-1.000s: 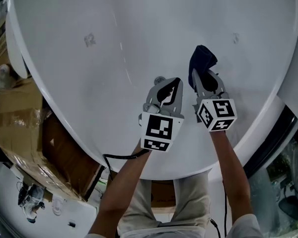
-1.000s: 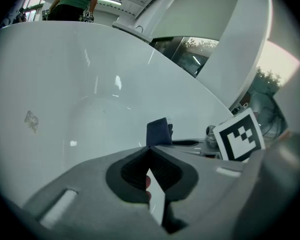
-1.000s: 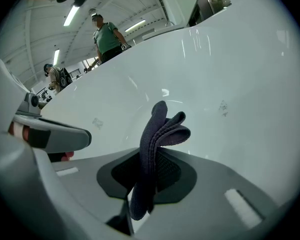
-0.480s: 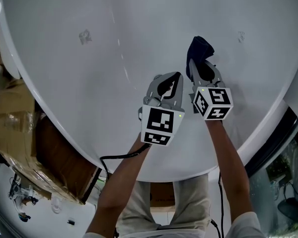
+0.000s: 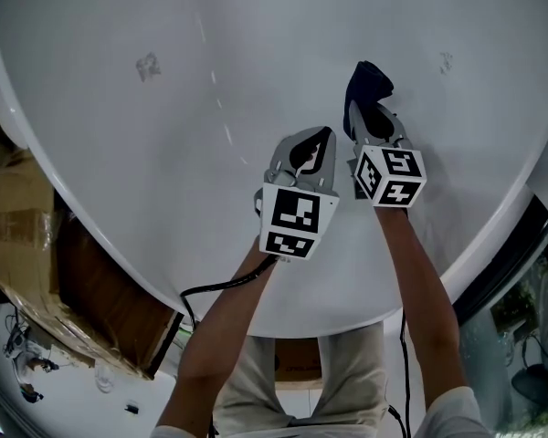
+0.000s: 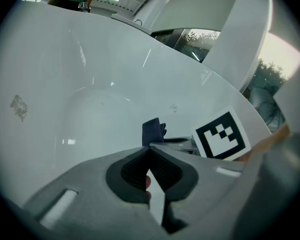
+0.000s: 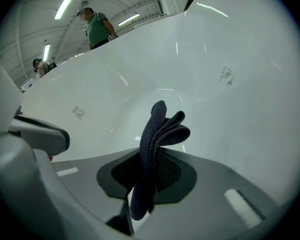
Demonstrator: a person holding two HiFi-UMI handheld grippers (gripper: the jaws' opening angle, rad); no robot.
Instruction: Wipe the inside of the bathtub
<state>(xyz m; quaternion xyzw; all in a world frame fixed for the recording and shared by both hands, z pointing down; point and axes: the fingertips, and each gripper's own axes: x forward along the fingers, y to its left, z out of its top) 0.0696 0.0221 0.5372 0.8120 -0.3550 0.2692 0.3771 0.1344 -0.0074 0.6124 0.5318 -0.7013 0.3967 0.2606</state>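
A white bathtub (image 5: 210, 53) fills the head view, its inner wall curving below both grippers. My right gripper (image 5: 373, 126) is shut on a folded dark blue cloth (image 5: 365, 91), which sticks out past the jaws over the tub's inside. In the right gripper view the cloth (image 7: 157, 134) stands up between the closed jaws. My left gripper (image 5: 303, 153) hangs just left of the right one, shut with nothing in it. The left gripper view shows its jaws (image 6: 151, 156) meeting, with the cloth (image 6: 152, 131) and the right gripper's marker cube (image 6: 221, 136) beyond.
Small grey smudges mark the tub wall (image 5: 147, 65) (image 5: 447, 61). Cardboard boxes (image 5: 27, 235) and a brown board lie outside the tub at lower left. A black cable (image 5: 210, 290) trails over the tub rim. A person in green (image 7: 97, 26) stands beyond the far rim.
Both grippers have shifted slightly forward and up along the tub wall, the right one still carrying the cloth. Their grips are unchanged.
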